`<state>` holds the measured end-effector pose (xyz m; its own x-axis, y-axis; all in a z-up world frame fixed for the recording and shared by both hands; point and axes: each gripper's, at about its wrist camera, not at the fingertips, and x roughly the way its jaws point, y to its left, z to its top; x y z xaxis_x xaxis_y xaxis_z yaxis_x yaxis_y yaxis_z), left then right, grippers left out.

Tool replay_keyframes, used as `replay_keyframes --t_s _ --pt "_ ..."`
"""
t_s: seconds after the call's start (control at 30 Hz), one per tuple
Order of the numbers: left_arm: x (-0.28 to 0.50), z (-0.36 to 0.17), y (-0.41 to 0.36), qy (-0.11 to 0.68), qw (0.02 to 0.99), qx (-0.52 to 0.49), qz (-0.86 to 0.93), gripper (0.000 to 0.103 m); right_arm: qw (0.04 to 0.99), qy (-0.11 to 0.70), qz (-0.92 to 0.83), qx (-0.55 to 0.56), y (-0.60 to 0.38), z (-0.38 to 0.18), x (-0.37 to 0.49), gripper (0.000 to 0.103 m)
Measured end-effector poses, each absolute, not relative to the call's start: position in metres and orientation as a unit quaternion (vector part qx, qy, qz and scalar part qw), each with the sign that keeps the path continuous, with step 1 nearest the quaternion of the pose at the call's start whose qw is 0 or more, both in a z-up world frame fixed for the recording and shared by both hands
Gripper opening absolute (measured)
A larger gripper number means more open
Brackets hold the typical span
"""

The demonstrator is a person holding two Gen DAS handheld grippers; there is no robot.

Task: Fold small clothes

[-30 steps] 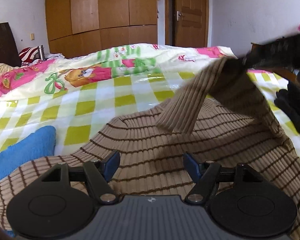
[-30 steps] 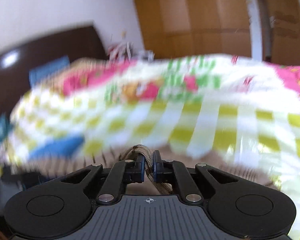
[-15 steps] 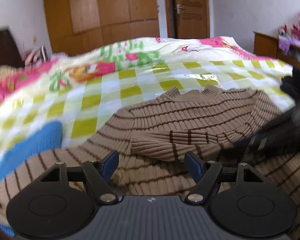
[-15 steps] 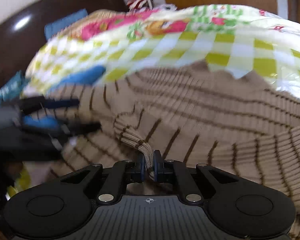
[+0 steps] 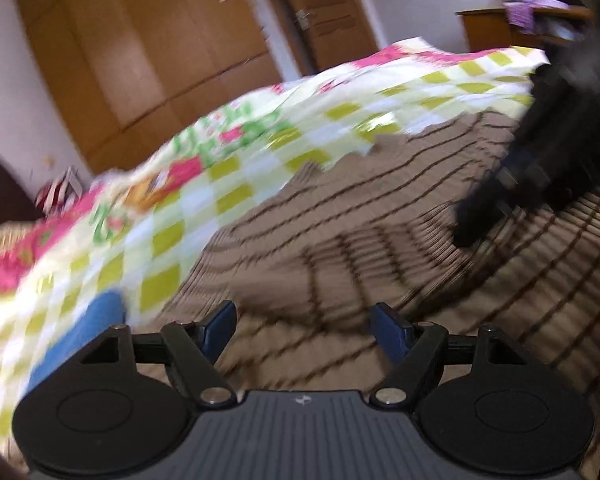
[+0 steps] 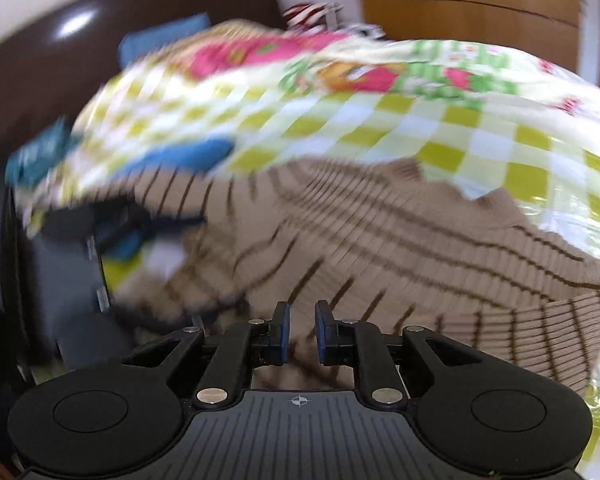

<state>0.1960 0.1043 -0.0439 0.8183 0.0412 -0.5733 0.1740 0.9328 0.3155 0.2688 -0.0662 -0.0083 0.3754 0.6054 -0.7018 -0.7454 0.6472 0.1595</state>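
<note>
- Lying spread out on the bed is a tan ribbed-knit sweater [image 5: 380, 216] with thin dark brown stripes, chunky soft knit, looks floppy and a bit rumpled. Both views are motion-blurred, so fine detail is mushy.
- One sleeve [image 6: 548, 332] is folded in across the body, its ribs running crosswise to the body's stripes.
- Collar [image 6: 408, 170] points toward the far side of the bed, hem toward the grippers, so the long axis runs away from the cameras.
- Bedspread [image 5: 228, 184] under it is glossy, yellow-green and white checks with pink cartoon prints further back.
- Something blue and soft [image 5: 84, 328] sits just beside the sweater's left edge; can't tell what it is.
- Left gripper [image 5: 302, 326] hangs over the near part of the sweater, blue-padded fingers spread wide, holding nothing.
- Right gripper [image 6: 300, 332] has its pads parted by a narrow gap with no fabric between them, low over the sweater.
- Wooden wardrobe [image 5: 140, 56] stands behind the bed.
</note>
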Motion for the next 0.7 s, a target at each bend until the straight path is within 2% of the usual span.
replay_keyframes --t_s 0.1,0.17,0.23,0.3,0.33,0.37,0.4,0.43,0.47,0.57,0.63,0.7 --pt "0.191 -0.038 0.129 0.316 0.939 0.134 -0.012 0.087 0.82 0.348 0.427 -0.159 -0.045 -0.018 0.254 0.02" --pt "0.189 -0.034 0.141 0.318 0.942 0.109 0.0 0.087 0.815 0.318 0.438 -0.206 -0.028 -0.022 0.247 0.035" --pt "0.188 -0.031 0.149 0.317 0.944 0.09 0.008 0.087 0.805 0.289 0.451 -0.255 -0.012 -0.027 0.238 0.04" --pt "0.188 -0.029 0.155 0.315 0.946 0.074 0.011 0.088 0.797 0.259 0.449 -0.31 0.003 -0.037 0.231 0.04" --pt "0.188 -0.029 0.157 0.315 0.947 0.067 0.013 0.088 0.797 0.247 0.444 -0.326 0.009 -0.043 0.229 0.034" --pt "0.188 -0.029 0.158 0.314 0.947 0.063 0.014 0.088 0.8 0.242 0.435 -0.334 0.013 -0.047 0.229 0.034" --pt "0.188 -0.029 0.159 0.313 0.948 0.059 0.014 0.088 0.807 0.246 0.419 -0.335 0.016 -0.05 0.232 0.027" --pt "0.188 -0.028 0.159 0.311 0.949 0.056 0.014 0.088 0.819 0.26 0.406 -0.309 0.015 -0.048 0.239 0.015" --pt "0.188 -0.028 0.16 0.308 0.95 0.054 0.013 0.088 0.829 0.28 0.399 -0.274 0.01 -0.043 0.247 0.012" --pt "0.186 -0.024 0.16 0.301 0.952 0.051 0.01 0.088 0.849 0.341 0.393 -0.092 -0.023 -0.016 0.276 0.01" --pt "0.187 -0.021 0.16 0.296 0.954 0.048 0.009 0.088 0.842 0.351 0.409 0.032 -0.049 -0.002 0.29 0.008" --pt "0.189 -0.018 0.16 0.29 0.956 0.045 0.01 0.088 0.833 0.348 0.42 0.088 -0.059 0.0 0.295 0.008"
